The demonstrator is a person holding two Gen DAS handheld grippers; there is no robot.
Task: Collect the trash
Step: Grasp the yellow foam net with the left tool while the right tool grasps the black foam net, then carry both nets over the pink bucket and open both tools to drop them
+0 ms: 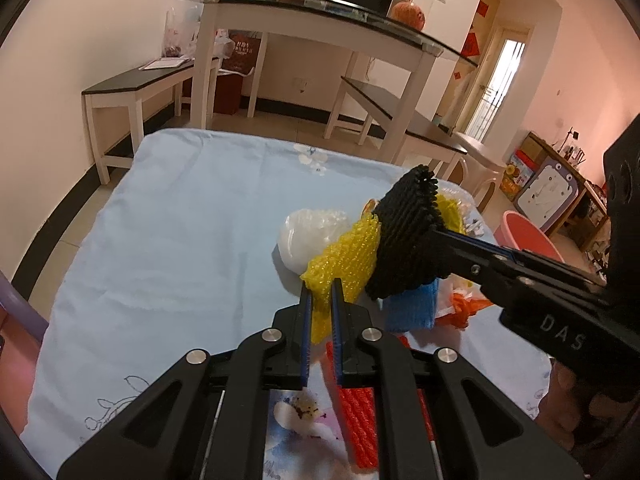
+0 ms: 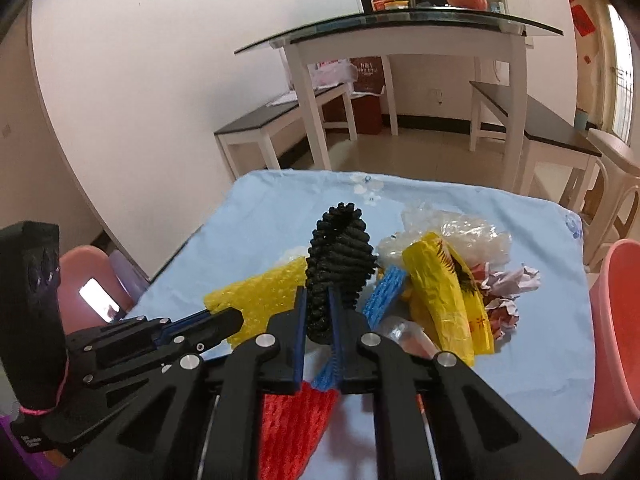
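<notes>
A desk draped in a pale blue floral cloth (image 1: 168, 216) is shown, with a heap of trash gathered toward its right side. The left claw (image 1: 320, 292) is nearly closed, pinching a yellow foam-mesh sleeve (image 1: 344, 256). The right claw (image 2: 318, 300) is likewise clamped on a black foam-mesh sleeve (image 2: 340, 252), held raised above the pile. Beside these lie a blue foam net (image 2: 384, 292), a yellow plastic bag (image 2: 444, 292), crumpled paper (image 2: 508, 292) and a red foam net (image 2: 296, 428). Gathering appears under way; carrying both pieces to a container is probably called for next, perhaps the pink basin (image 1: 528, 236) beyond the desk. A glass-topped white table (image 2: 400, 28) and benches stand behind.
</notes>
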